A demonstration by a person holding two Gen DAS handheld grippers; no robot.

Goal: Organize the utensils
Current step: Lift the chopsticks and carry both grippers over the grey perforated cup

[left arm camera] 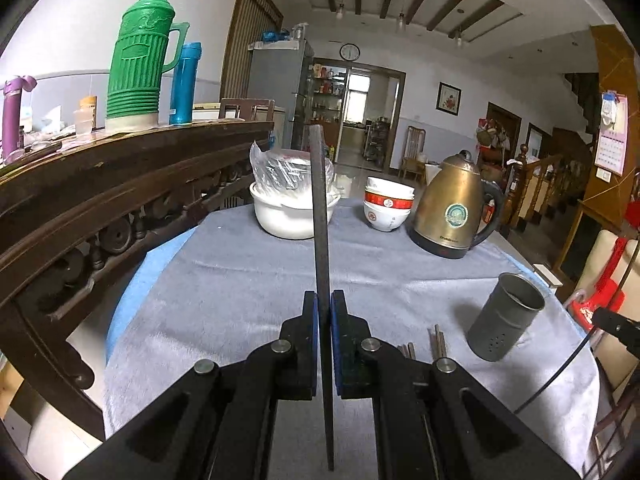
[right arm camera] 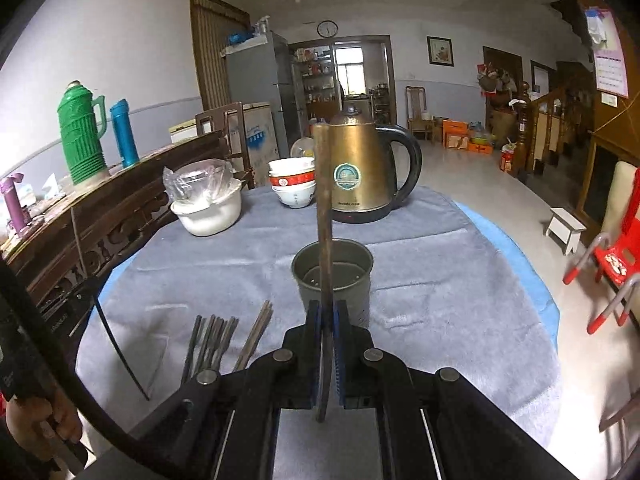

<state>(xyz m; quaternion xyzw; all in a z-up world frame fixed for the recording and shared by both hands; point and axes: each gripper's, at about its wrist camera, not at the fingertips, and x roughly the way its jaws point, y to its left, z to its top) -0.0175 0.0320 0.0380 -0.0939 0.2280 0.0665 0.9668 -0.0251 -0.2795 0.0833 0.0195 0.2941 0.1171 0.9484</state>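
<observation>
Chopsticks are what I hold on both sides. My left tongs [left arm camera: 324, 320] are clamped narrow on a dark, flat chopstick [left arm camera: 320, 208] that stands up past the pads. My right tongs [right arm camera: 328, 320] grip a brown wooden chopstick [right arm camera: 323, 208] the same way. I judge each is pinched near its lower part so the long end can be tipped into the grey perforated metal holder cup [right arm camera: 332, 272].

The cup stands upright on the grey cloth of the desk [right arm camera: 420, 280], directly ahead of the right tongs, the brown stick crossing its mouth. In the left view the cup [left arm camera: 506, 316] sits off to the right.

Only the right view shows the loose chopsticks [right arm camera: 224, 336] lying left of the cup, waiting, and my left hand [right arm camera: 36, 424]. The left view shows just a few stick tips [left arm camera: 438, 340] beside the cup.
</observation>
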